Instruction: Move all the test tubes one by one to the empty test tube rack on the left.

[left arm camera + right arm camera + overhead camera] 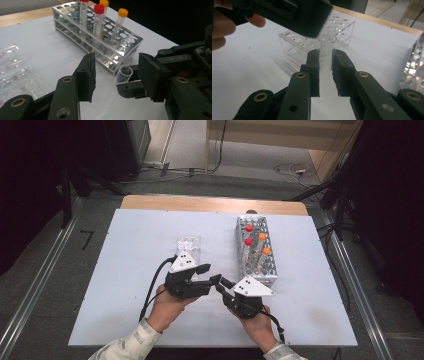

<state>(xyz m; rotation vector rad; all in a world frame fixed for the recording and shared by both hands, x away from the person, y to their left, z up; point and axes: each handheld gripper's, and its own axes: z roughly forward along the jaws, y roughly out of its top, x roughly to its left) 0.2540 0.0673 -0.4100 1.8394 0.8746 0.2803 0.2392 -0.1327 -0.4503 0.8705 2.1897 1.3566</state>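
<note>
Your right gripper (325, 72) clamps clear uncapped tube (326, 50), open mouth toward left gripper (116, 75) for handover. Left jaws half open, straddling tube mouth (124, 73), pads not touching. Tube sits between grippers, near metal rack (256, 251), beside clear rack (189, 245).

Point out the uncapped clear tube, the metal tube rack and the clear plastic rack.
Uncapped clear tube (326, 47): right gripper view, upper wall below its open rim.
Metal tube rack (126, 41): left gripper view, perforated top plate.
Clear plastic rack (188, 243): high view, top face.
</note>
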